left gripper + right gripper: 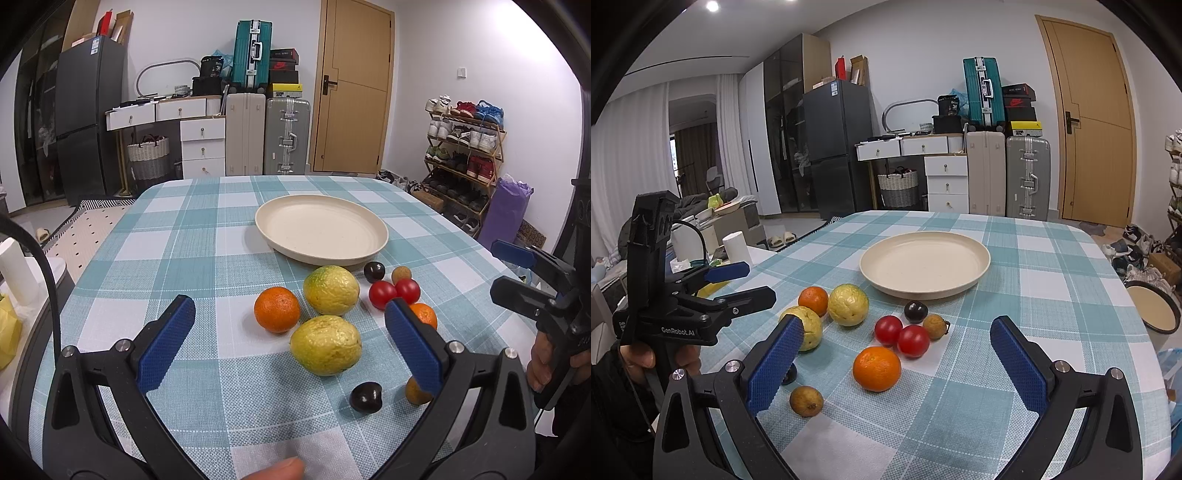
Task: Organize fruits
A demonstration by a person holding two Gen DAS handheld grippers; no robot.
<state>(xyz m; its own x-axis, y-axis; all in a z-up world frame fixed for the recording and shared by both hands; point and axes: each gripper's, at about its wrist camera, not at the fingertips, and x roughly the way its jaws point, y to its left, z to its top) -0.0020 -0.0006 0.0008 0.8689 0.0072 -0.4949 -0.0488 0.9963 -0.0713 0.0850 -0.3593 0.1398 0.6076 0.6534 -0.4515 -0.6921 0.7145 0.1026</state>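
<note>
Nothing done yet: cream plate (321, 229) empty on far side, all fruits (877, 367) loose on tablecloth (1015, 332) near it. Left gripper (291, 332) and right gripper (895, 360) both spread wide, holding nothing.

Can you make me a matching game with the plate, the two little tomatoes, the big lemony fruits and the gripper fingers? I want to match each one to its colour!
Things:
1. plate
2. tomatoes
3. big lemony fruits
4. gripper fingers

Colours:
A. red
B. blue
C. cream
D. yellow-green

Right pairs: 1-C, 2-A, 3-D, 4-B
</note>
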